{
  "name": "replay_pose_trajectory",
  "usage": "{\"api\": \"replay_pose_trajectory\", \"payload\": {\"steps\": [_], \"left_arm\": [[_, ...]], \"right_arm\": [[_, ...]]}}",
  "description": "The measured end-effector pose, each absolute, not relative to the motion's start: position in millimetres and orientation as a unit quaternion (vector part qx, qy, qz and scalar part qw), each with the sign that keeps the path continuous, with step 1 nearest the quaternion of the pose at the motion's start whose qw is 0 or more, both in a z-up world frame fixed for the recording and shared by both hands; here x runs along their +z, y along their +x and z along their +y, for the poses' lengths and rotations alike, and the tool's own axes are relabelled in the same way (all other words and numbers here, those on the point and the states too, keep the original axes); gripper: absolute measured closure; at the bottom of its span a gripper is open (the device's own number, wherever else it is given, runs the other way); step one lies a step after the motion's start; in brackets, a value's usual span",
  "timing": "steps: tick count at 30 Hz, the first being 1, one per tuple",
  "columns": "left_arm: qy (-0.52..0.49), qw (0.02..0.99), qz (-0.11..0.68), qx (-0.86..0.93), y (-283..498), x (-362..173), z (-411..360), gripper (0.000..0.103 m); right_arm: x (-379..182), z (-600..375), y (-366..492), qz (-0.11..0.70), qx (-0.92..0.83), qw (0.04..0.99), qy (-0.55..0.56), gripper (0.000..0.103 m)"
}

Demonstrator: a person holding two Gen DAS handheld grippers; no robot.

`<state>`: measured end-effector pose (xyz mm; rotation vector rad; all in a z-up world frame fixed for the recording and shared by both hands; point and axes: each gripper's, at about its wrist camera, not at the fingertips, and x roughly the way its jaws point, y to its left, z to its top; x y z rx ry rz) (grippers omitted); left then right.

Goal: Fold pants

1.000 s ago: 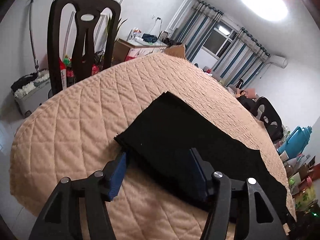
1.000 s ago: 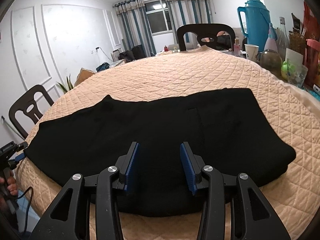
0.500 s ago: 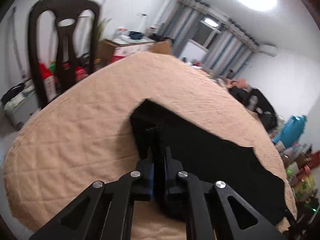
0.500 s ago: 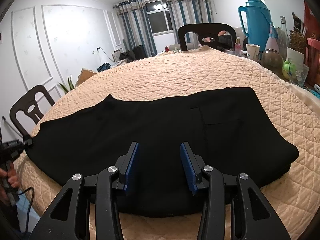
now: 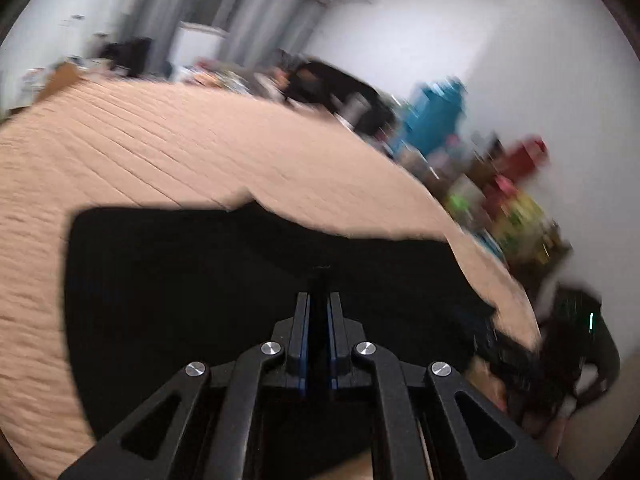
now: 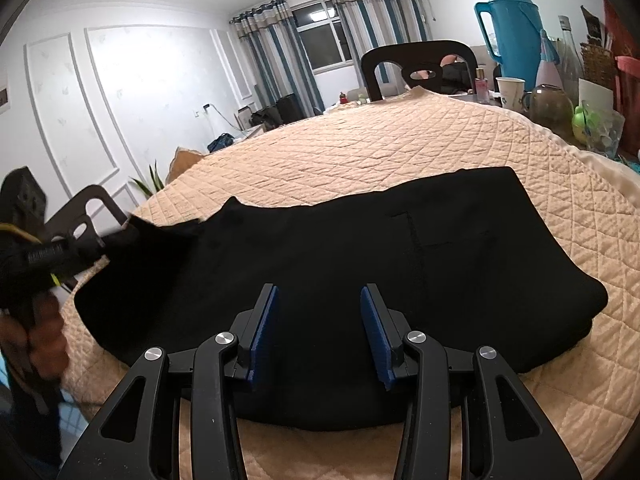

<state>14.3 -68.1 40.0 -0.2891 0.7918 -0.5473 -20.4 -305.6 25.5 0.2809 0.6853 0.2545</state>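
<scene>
Between the left gripper's [image 5: 318,300] fingers: a pinch of the black pants [image 6: 360,264], jaws pressed together on the fabric with only a thin dark strip of cloth in the gap. Left wrist view is motion-blurred; pants spread ahead of and below that tool, over the beige quilted table cover [image 5: 180,152]. In the right wrist view the left gripper shows at far left, gripping the leg end, which is raised off the cover there; a hand [image 6: 38,332] holds its handle. Right gripper [image 6: 318,332]: blue-padded fingers [image 6: 264,328] wide apart, nothing between them, hovering over the near edge of the pants, contact not clear. Pants lie lengthwise ahead of it, waist end to its right, a square pocket seam ahead-right. Beyond the pants: a dark chair [image 6: 416,68] far ahead, a blue thermos [image 6: 508,28] and cup [image 6: 509,90] ahead-right.
</scene>
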Motion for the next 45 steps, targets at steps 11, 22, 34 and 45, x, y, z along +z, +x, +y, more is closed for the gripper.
{"api": "replay_pose_trajectory", "payload": {"steps": [11,22,34,45], "left_arm": [[-0.155,0.863,0.373,-0.303,-7.5,39.6,-47.9,0.067],[-0.150,0.905,0.361,-0.170,-1.6,23.3,14.2,0.066],[-0.151,0.902,0.365,-0.173,-0.5,13.4,11.6,0.066],[-0.138,0.905,0.362,-0.177,-9.9,16.8,11.7,0.066]], "right_arm": [[18.8,-288.2,-12.0,0.352,0.183,0.902,0.170,0.059],[14.3,-224.7,37.4,0.413,0.277,0.856,0.139,0.059],[6.0,-195.5,84.9,0.470,0.313,0.801,0.196,0.061],[18.9,-228.0,65.3,0.430,0.300,0.820,0.231,0.100]]}}
